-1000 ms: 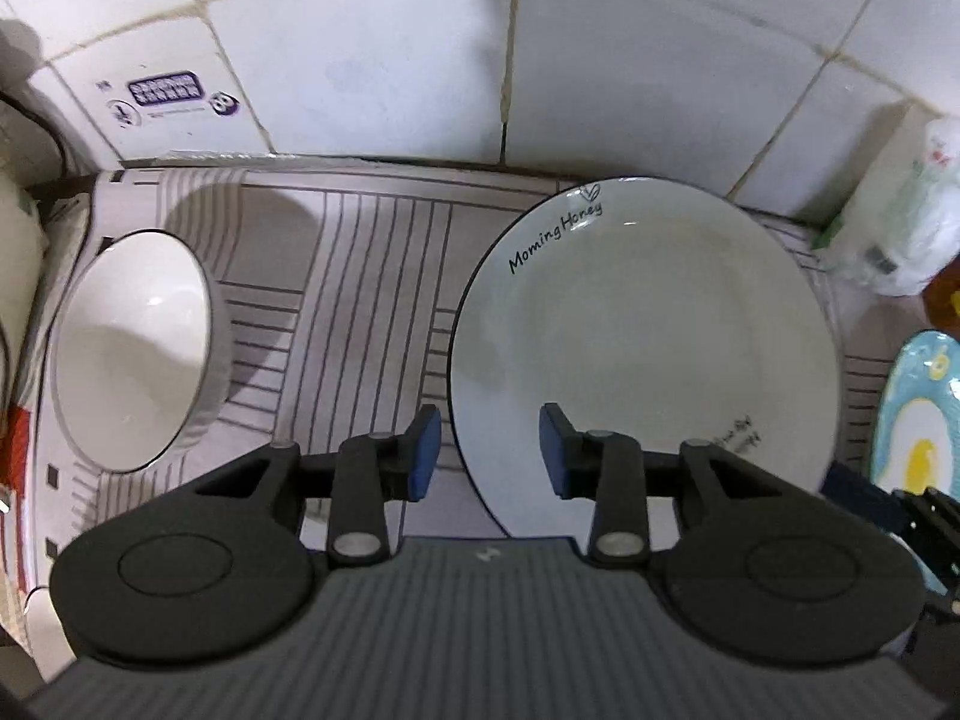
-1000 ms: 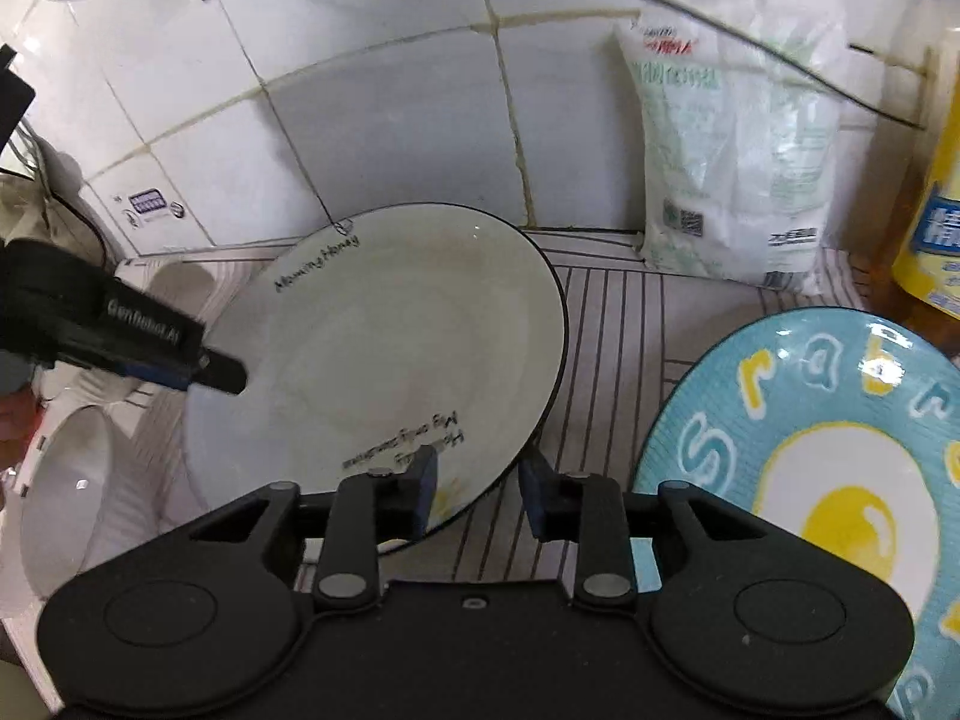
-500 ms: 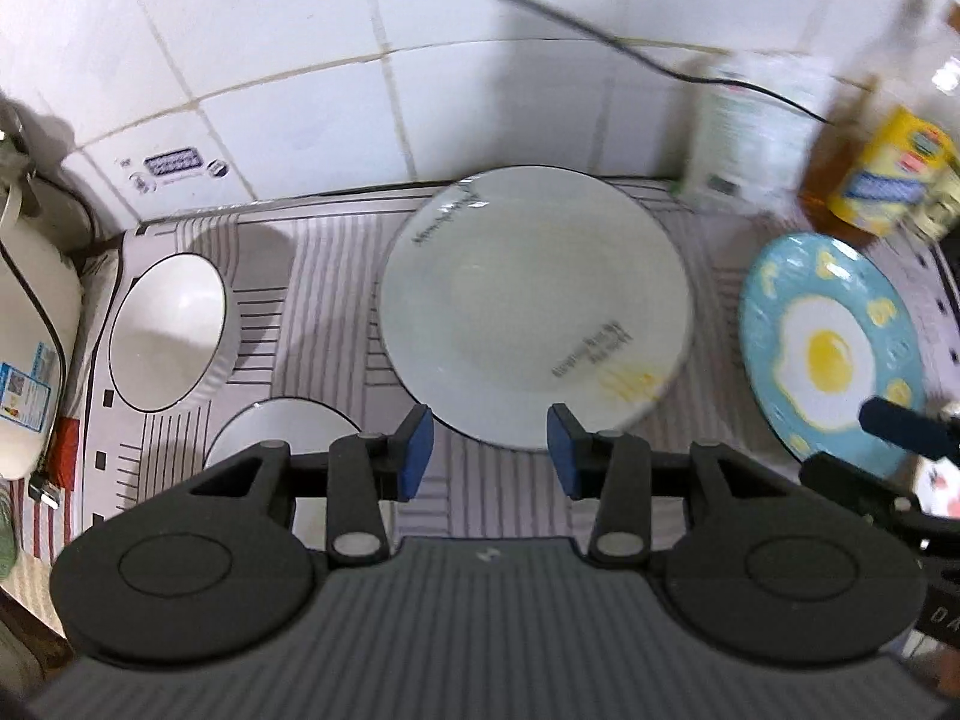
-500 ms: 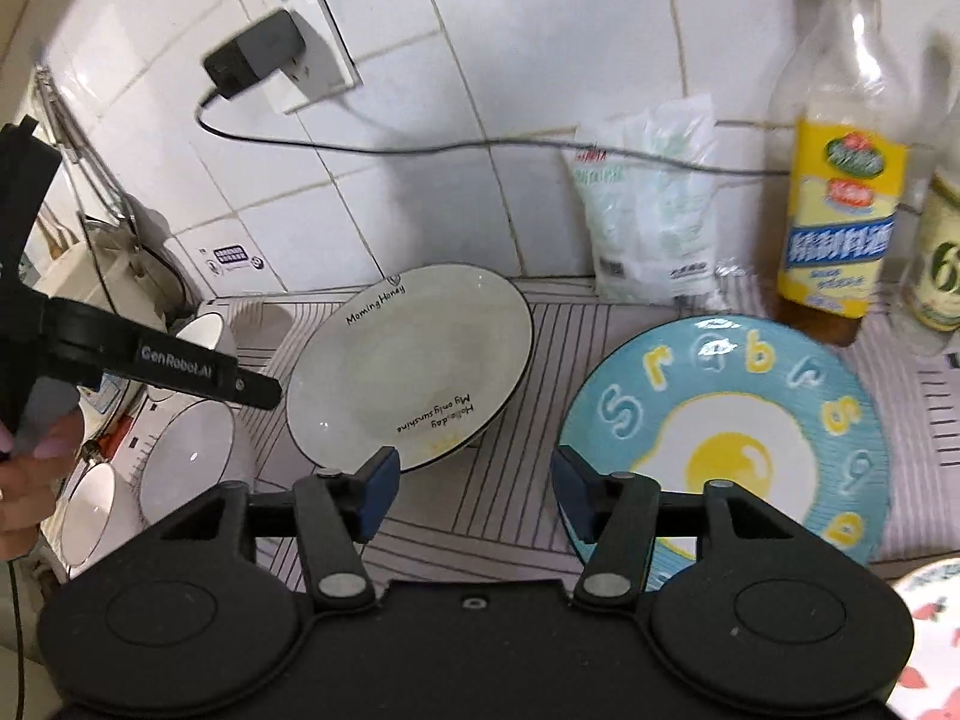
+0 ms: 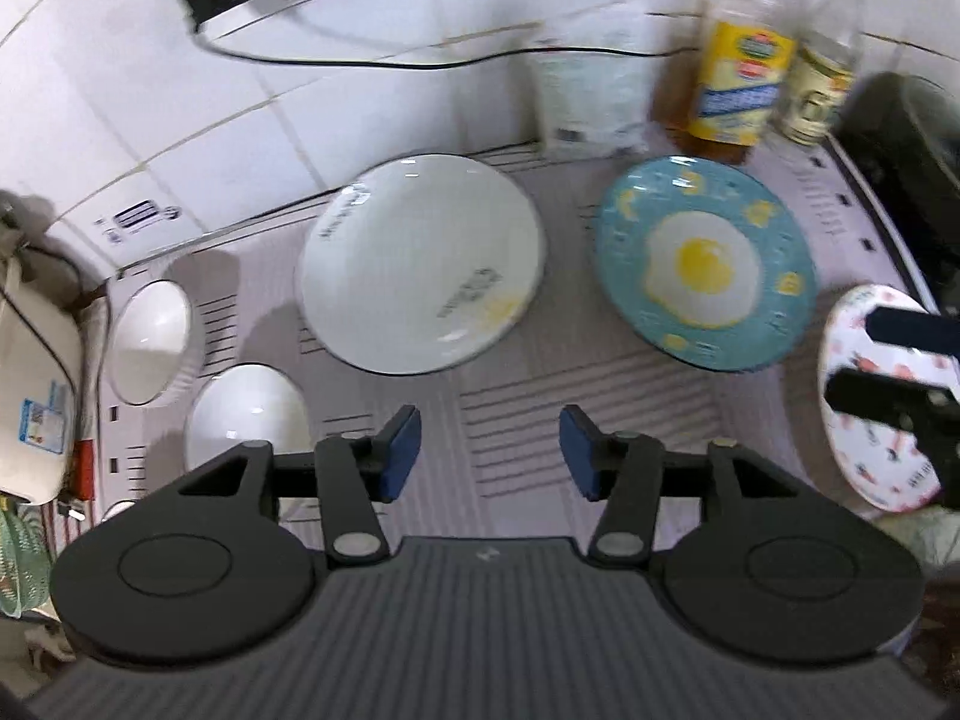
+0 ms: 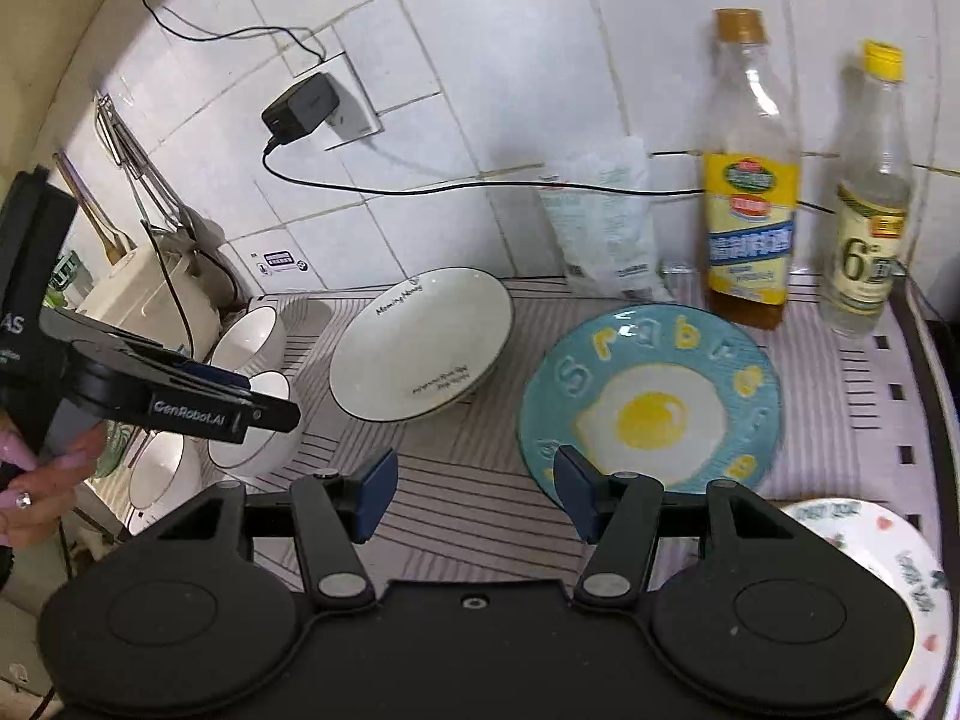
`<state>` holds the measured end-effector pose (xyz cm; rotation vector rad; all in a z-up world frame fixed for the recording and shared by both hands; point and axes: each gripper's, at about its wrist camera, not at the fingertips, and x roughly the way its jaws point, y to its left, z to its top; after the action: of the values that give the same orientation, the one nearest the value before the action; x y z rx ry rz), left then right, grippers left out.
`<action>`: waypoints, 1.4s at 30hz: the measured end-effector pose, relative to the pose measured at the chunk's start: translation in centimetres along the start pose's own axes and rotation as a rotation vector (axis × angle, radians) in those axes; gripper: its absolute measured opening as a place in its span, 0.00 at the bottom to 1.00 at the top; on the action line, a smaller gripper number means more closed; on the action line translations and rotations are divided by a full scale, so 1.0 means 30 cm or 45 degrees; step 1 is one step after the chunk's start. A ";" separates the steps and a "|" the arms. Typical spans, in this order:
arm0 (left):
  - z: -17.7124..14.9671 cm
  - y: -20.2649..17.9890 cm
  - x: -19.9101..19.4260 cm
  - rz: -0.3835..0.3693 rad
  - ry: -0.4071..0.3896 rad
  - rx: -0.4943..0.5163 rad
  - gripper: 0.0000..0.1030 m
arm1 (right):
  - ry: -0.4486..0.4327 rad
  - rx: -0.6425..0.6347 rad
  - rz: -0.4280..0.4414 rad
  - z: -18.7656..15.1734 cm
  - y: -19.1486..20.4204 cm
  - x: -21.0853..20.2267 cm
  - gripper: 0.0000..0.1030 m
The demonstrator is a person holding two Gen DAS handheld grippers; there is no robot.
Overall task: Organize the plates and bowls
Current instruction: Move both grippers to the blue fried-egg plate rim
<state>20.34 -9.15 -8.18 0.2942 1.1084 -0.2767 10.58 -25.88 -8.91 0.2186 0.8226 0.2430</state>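
While both grippers are hanging above the striped mat (image 5: pixel 510 396), the white plate (image 5: pixel 420 264) with black lettering is lying flat beyond the left gripper (image 5: pixel 489 459), slightly to its left and well clear of the fingertips. The left gripper's jaws have just been opening; they are standing partly apart with nothing between the blue pads (image 5: pixel 402 450). The right gripper (image 6: pixel 474 495) is likewise standing partly open and holding nothing; its jaws widened a moment ago and are now steady. In its view the blue egg plate (image 6: pixel 651 399) is lying just beyond its right fingertip, and the white plate is lying farther off to the left.

Two white bowls (image 5: pixel 150 342) are sitting near the left border of the mat, one behind the other, with a third bowl rim barely showing below them. A pink-patterned plate (image 6: pixel 888 588) is lying at the right front corner. Against the tiled wall, a plastic bag (image 6: pixel 600 222), an oil bottle (image 6: pixel 750 180) and a clear bottle (image 6: pixel 864 204) are standing behind the blue egg plate. A charger cable (image 6: pixel 420 186) is running along the wall above the plates. A cream appliance (image 6: pixel 150 300) is bordering the left side.

Bare mat is lying open between the two plates and in front of them. A person's hand (image 6: pixel 36 480) is gripping the left tool.
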 end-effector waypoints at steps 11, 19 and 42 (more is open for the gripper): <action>-0.001 -0.165 0.012 -0.059 0.049 0.076 0.64 | -0.070 0.086 -0.161 -0.065 -0.134 -0.072 0.72; 0.020 -0.230 0.066 -0.014 -0.008 0.103 0.83 | -0.182 0.134 -0.243 -0.123 -0.228 -0.063 0.72; 0.060 -0.254 0.408 -0.087 0.026 -0.134 0.87 | -0.175 0.242 -0.264 -0.131 -0.400 0.209 0.71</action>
<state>24.21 -17.74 -19.23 0.1665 1.1508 -0.2754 13.31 -35.05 -19.27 0.3224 0.7256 -0.0451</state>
